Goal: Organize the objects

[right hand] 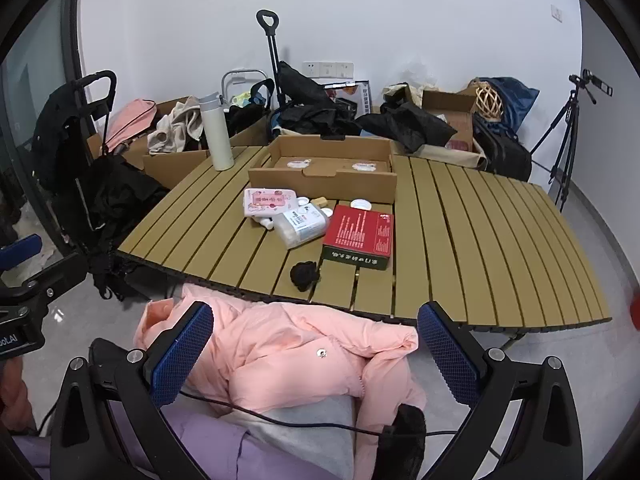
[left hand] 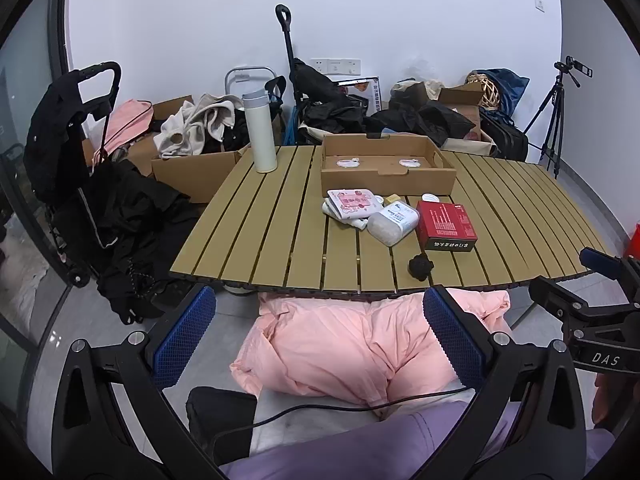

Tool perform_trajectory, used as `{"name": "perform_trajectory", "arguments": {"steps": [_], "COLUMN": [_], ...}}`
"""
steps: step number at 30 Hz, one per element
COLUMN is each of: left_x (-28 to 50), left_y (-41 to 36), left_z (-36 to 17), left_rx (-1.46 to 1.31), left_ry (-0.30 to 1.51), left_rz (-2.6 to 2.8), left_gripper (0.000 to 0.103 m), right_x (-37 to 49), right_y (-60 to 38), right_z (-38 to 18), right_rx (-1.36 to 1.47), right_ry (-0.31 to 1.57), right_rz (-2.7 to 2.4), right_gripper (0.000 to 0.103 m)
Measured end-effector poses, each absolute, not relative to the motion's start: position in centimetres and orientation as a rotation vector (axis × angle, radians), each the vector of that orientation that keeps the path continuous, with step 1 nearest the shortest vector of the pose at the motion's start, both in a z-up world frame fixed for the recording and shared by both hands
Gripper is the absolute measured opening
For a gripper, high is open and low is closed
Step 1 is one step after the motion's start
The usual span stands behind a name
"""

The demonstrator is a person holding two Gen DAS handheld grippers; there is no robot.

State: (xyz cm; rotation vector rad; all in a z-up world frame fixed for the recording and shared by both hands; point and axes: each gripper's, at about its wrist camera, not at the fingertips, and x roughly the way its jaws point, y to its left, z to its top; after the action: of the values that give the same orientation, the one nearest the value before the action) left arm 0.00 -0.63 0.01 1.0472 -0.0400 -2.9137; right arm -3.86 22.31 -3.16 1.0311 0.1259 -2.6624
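On the slatted table [left hand: 280, 232] [right hand: 480, 240] lie a pink-and-white pouch [left hand: 352, 203] [right hand: 269, 201], a clear tub with a white label [left hand: 394, 222] [right hand: 301, 227], a red box [left hand: 446, 225] [right hand: 359, 235] and a small black lump [left hand: 420, 266] [right hand: 305, 274]. A shallow cardboard tray [left hand: 386, 178] [right hand: 320, 184] stands behind them. My left gripper [left hand: 320, 336] and right gripper [right hand: 316, 356] are both open and empty, held short of the table's near edge above a pink jacket [left hand: 344, 348] [right hand: 288, 356].
A white thermos [left hand: 260, 132] [right hand: 216, 136] stands at the table's far left corner. Small white caps [left hand: 430, 198] [right hand: 360, 203] lie by the tray. Boxes, clothes, a black stroller [left hand: 80, 168] and a tripod [left hand: 554, 120] crowd the floor behind. A cable crosses my lap.
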Motion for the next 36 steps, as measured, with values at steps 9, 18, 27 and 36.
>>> {"name": "perform_trajectory", "arguments": {"steps": [9,18,27,36], "left_x": [-0.01,0.0,-0.23,-0.27], "left_y": [-0.45,-0.47,-0.42,-0.59], "left_z": [-0.23,-0.12,-0.16,-0.37], "left_rx": [1.052,1.051,1.057,1.07], "left_ry": [-0.033,-0.033,-0.028,-0.016], "left_rz": [-2.877,-2.863,-2.837,-2.824], "left_gripper": [0.103,0.103,0.103,0.103], "right_x": [-4.03,-4.11,-3.93,-4.01], "right_y": [22.38,22.65,22.81,22.76], "right_z": [-3.23,-3.14,-3.21,-3.28], "right_rx": [1.041,1.047,1.035,1.037], "right_ry": [0.122,0.1,0.098,0.099], "right_rz": [-2.662,-2.664,-2.672,-2.673], "right_gripper": [0.103,0.103,0.103,0.103]}}
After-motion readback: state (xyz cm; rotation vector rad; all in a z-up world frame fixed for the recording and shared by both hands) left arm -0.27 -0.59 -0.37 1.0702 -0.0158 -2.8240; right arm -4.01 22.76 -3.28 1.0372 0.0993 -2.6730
